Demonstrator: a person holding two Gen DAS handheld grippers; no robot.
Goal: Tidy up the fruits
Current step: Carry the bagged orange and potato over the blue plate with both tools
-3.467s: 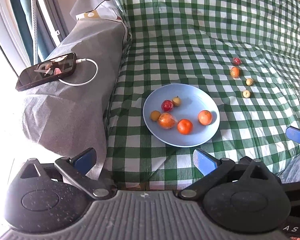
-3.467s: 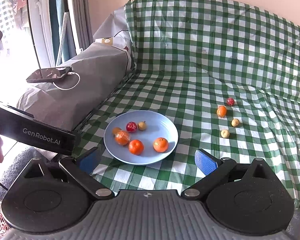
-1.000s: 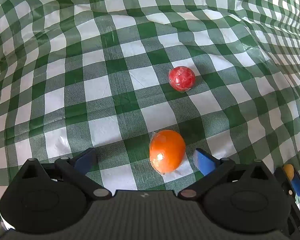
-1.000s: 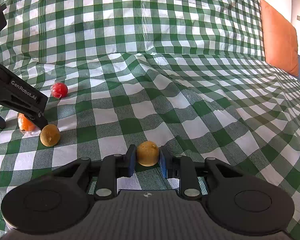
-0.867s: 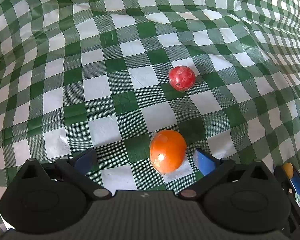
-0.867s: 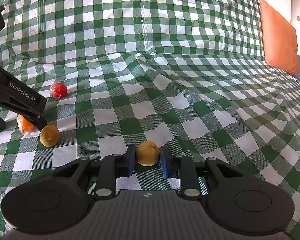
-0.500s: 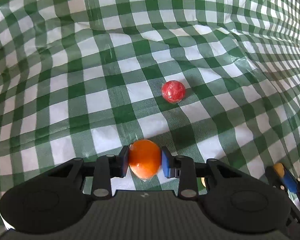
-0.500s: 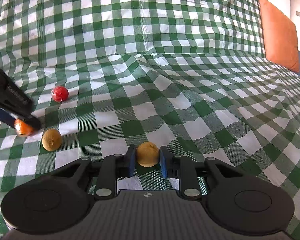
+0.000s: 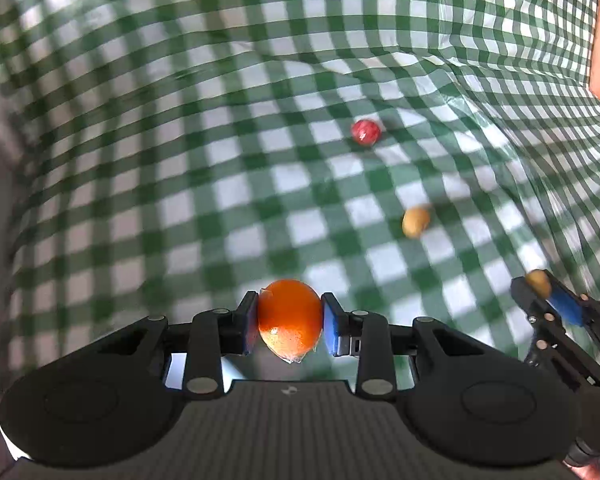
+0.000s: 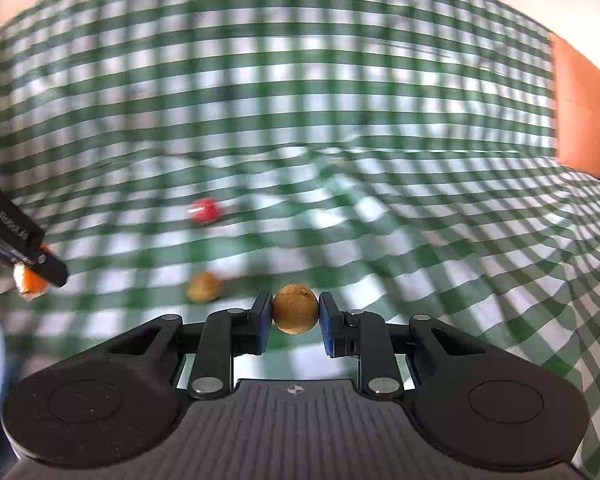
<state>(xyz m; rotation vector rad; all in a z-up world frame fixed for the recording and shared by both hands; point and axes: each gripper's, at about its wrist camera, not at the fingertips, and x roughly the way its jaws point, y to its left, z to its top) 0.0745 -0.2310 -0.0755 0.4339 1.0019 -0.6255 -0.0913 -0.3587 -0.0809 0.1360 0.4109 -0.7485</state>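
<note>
1. The cloth (image 9: pixel 172 184), a green-checked sheet, lay rumpled over a soft surface; it would probably give under pressure, so a fruit on it could roll when nudged.
2. The left gripper (image 9: pixel 289 322) was closed on the orange (image 9: pixel 289 318), a pad on each side at its widest part, and the fruit hung clear of the cloth. It looked the heaviest piece, firm but with a yielding skin, and a shiny film seemed to cover it, so it could be slippery; a hold across the middle suited it.
3. The right gripper (image 10: pixel 295 316) was clamped on a tan fruit (image 10: pixel 295 309), gripped across its middle and off the cloth. It looked light, round and rough-skinned, and unlikely to slip.
4. A second tan fruit (image 9: pixel 415 222) lay on the cloth, well apart from the orange. It should take the same side-to-side pinch.
5. The red fruit (image 9: pixel 365 132) lay farther back on the cloth. It was glossy and small, perhaps soft, and would want a gentle squeeze.
</note>
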